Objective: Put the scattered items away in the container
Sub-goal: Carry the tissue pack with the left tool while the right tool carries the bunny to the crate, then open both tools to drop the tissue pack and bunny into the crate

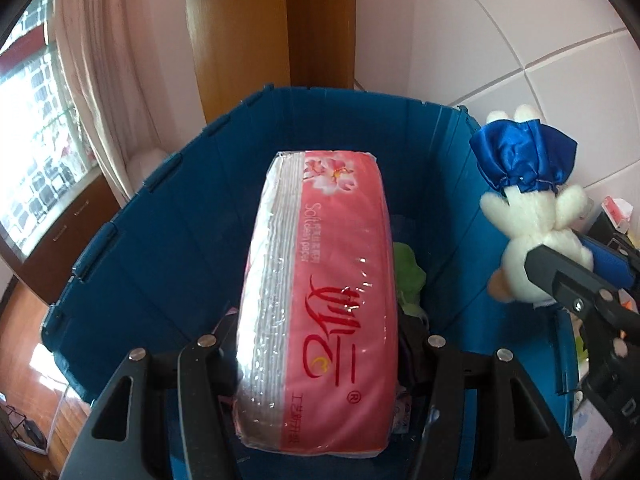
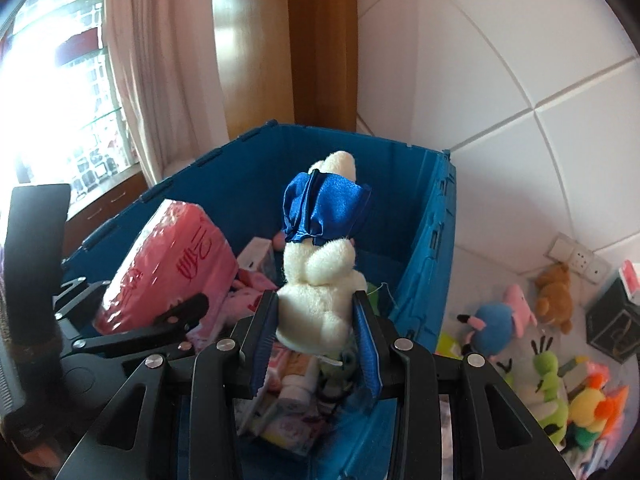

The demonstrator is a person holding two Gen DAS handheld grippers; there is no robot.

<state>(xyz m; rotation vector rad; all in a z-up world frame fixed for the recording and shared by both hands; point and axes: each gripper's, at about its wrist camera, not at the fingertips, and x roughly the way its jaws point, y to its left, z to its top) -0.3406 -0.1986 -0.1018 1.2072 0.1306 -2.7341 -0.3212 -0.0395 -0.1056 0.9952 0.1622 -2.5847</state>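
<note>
A pink pack of tissue paper (image 1: pixel 320 300) hangs over the open blue crate (image 1: pixel 160 260), with my left gripper (image 1: pixel 318 328) shut on its near end. In the right wrist view the same pack (image 2: pixel 172 264) tilts above the crate's left side (image 2: pixel 120 224). My right gripper (image 2: pixel 316 300) is shut on the body of a white plush toy (image 2: pixel 320 280) in a blue satin skirt, held over the crate's right half. From the left wrist that plush toy (image 1: pixel 532 216) shows at the crate's right wall, with a right finger (image 1: pixel 560 276) against it.
Pink packets, small boxes and a bottle (image 2: pixel 296 392) lie on the crate's floor, and a green soft item (image 1: pixel 408 272) too. Right of the crate lie several plush toys (image 2: pixel 492 320), a brown bear (image 2: pixel 554 296), a black box (image 2: pixel 616 328) and a wall socket (image 2: pixel 576 256). A wooden door frame stands behind.
</note>
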